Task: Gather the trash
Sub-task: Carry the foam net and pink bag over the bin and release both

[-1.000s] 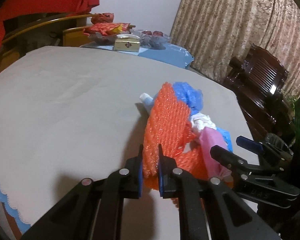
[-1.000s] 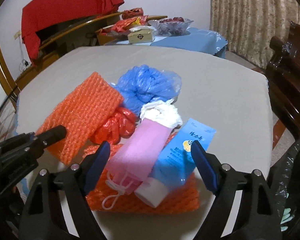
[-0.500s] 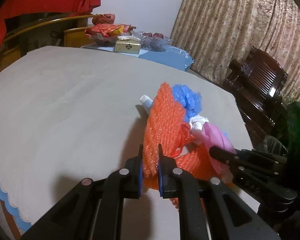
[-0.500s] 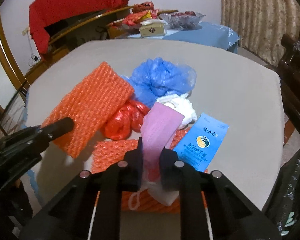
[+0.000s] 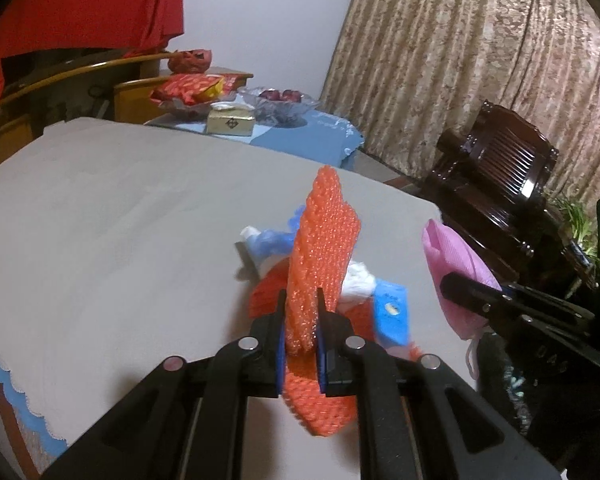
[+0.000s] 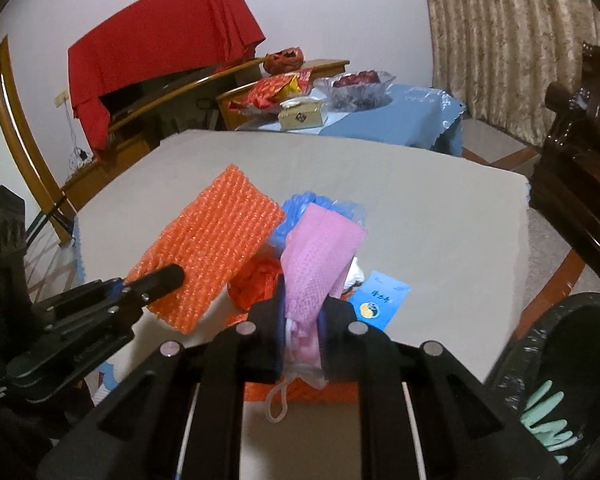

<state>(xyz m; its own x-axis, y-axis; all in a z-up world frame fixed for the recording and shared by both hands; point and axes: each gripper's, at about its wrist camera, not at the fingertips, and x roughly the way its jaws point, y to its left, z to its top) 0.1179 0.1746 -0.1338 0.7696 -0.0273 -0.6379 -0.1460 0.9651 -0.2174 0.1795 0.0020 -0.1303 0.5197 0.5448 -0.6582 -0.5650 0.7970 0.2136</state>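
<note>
My left gripper (image 5: 299,334) is shut on an orange foam net sheet (image 5: 320,248), held upright above the trash pile; it also shows in the right wrist view (image 6: 212,244). My right gripper (image 6: 300,330) is shut on a pink face mask (image 6: 320,248), lifted off the pile; it also shows in the left wrist view (image 5: 456,268). On the table remain a blue plastic bag (image 6: 300,204), a red bag (image 6: 256,284), a blue packet (image 6: 380,300), white crumpled paper (image 5: 360,278) and another orange net (image 5: 320,404).
A black-lined trash bin (image 6: 560,380) with a green glove inside stands at the right, below the table's edge. The grey table (image 5: 120,220) stretches left. A dark wooden chair (image 5: 500,184) is at the right; a blue side table (image 6: 400,116) with snacks is behind.
My right gripper closed on the pink mask and lifted it off the pile. My left gripper raised the orange net sheet higher.
</note>
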